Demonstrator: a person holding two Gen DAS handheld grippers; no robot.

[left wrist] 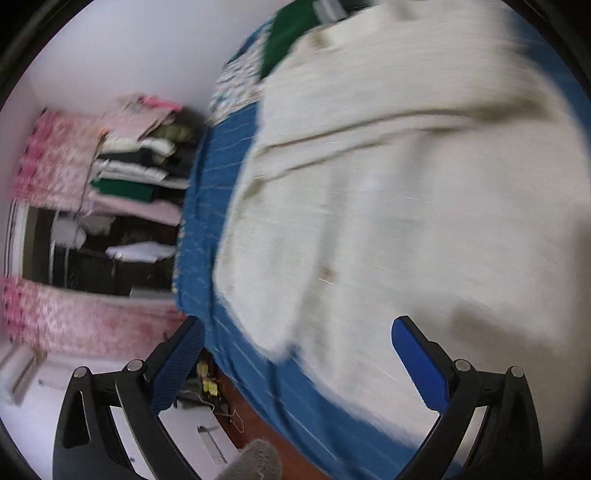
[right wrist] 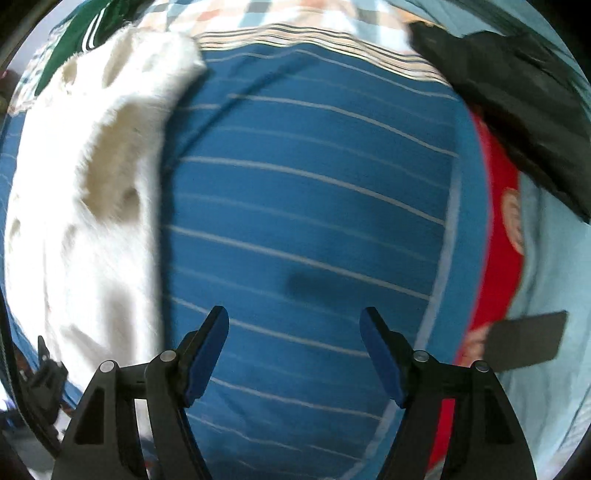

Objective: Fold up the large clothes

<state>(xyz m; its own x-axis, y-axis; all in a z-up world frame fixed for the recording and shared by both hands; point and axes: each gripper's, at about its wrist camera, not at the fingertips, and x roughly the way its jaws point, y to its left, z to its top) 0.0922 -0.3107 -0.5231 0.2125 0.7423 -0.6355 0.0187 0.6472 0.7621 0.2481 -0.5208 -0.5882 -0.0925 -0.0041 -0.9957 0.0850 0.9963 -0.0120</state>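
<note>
The left gripper (left wrist: pixel 297 334) stands wide with nothing between its blue pads (left wrist: pixel 419 363); one finger hangs over the bed's edge, the other over cloth. Just beyond it, from about 6 o'clock up to 1 o'clock in the left wrist view, lies the cream fuzzy garment (left wrist: pixel 399 192), spread on the blue striped bedsheet (left wrist: pixel 210 206) and blurred by motion. Only this view shows the room off the bed: at 9 o'clock an open shelf with stacked folded clothes (left wrist: pixel 136 166) framed by a pink patterned curtain (left wrist: pixel 55 158), and at 7 o'clock a white floor. At 12 o'clock a green garment (left wrist: pixel 284 33) lies at the far end of the cream one.

The right gripper (right wrist: pixel 293 349) points down at bare sheet (right wrist: pixel 306 192), its jaws well apart and empty, a dark shadow on the stripes just ahead. In the right wrist view the cream garment (right wrist: pixel 88 177) lies at 9 to 11 o'clock, beside the gripper and not touching it. Only this view shows the other side of the bed: a red cloth (right wrist: pixel 498 266) at 3 o'clock, a dark flat phone-like object (right wrist: pixel 524 341) at 4 o'clock resting on light blue fabric (right wrist: pixel 546 277), a black garment (right wrist: pixel 517 96) at 1 o'clock, and a plaid cloth (right wrist: pixel 295 22) at 12 o'clock.
</note>
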